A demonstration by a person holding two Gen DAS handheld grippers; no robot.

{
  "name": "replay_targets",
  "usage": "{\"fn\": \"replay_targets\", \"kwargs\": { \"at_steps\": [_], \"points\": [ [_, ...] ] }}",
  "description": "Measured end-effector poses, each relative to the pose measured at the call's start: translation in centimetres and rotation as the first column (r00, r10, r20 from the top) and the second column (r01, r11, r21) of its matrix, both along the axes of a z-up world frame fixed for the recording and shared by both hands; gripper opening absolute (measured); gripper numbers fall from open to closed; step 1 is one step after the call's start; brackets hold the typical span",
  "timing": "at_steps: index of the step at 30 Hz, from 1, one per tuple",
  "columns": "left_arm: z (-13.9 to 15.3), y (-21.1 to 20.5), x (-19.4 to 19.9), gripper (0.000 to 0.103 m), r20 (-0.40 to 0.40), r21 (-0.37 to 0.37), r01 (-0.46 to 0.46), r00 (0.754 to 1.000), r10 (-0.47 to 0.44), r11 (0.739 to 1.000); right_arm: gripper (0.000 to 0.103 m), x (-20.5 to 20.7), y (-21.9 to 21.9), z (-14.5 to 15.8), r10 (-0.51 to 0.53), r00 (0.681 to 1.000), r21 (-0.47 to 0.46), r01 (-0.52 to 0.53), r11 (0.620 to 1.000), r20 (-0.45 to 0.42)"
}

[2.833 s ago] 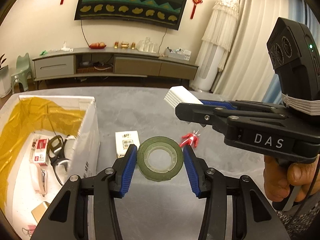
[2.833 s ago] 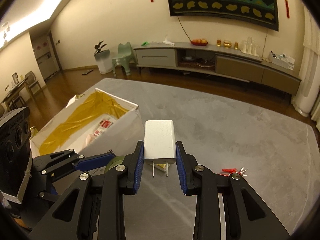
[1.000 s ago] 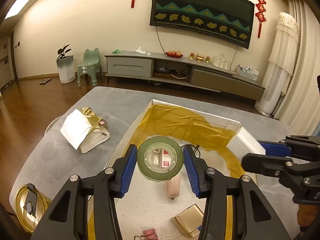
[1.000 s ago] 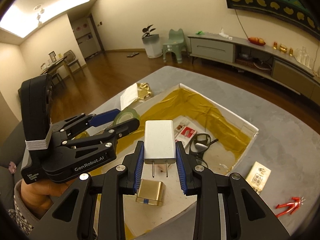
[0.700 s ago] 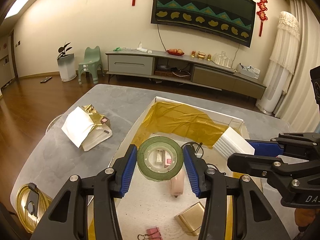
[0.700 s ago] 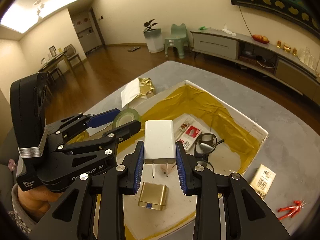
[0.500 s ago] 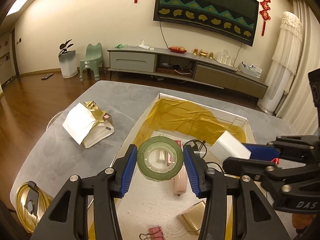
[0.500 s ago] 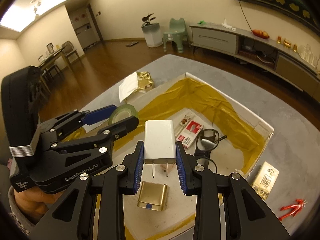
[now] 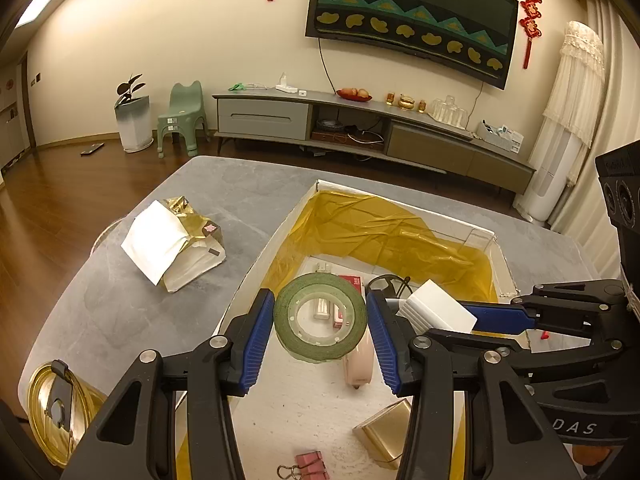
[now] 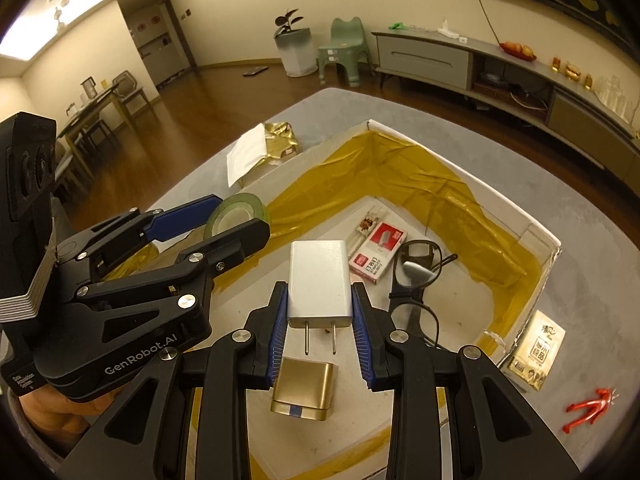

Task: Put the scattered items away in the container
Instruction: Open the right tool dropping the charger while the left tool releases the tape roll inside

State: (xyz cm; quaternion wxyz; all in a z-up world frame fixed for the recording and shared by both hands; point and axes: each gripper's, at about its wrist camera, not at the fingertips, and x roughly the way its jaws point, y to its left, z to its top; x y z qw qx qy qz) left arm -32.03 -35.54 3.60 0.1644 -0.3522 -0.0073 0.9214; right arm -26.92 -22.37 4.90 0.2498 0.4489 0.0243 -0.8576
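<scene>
Each hand-held gripper (image 9: 320, 332) clamps its item above the box (image 9: 404, 204).

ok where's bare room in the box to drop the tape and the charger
Bare white floor of the box lies between the gold case, the pink clip and the left wall. It is crowded by the glasses, red packet and pink item.

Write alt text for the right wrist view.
The right gripper holds a white charger, prongs toward the camera, above an open gold-lined box. Beside it, the left gripper holds a green tape roll.
</scene>
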Motion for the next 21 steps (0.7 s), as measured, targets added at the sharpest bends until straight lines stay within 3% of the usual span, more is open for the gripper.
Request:
{"fn": "replay_targets", "kwargs": {
  "at_steps": [9, 17, 19, 21],
  "points": [
    [-0.4, -0.3, -0.3, 0.049, 0.014, -0.013, -0.029, 0.999, 0.029, 1.000, 0.033, -0.7, 0.1, -0.6, -0.039, 0.999, 0.021, 0.039, 0.999, -0.003],
    [-0.3, -1.8, -0.5, 0.050, 0.032, 0.059, -0.066, 0.997, 0.064, 0.996, 0.033, 0.1, 0.7, -0.4, -0.042, 0.999, -0.019, 0.042, 0.999, -0.001],
    [-0.4, -2.0, -0.6, 0.060, 0.044, 0.084, -0.062, 0.997, 0.058, 0.995, 0.033, 0.4, 1.1, -0.1, -0.045, 0.999, -0.035, 0.045, 0.998, 0.001],
    [-0.4, -1.8, -0.5, 0.061, 0.043, 0.079, -0.055, 0.998, 0.052, 0.995, 0.033, 0.7, 1.4, 0.1, -0.045, 0.999, -0.044, 0.045, 0.998, 0.002]
  ]
}}
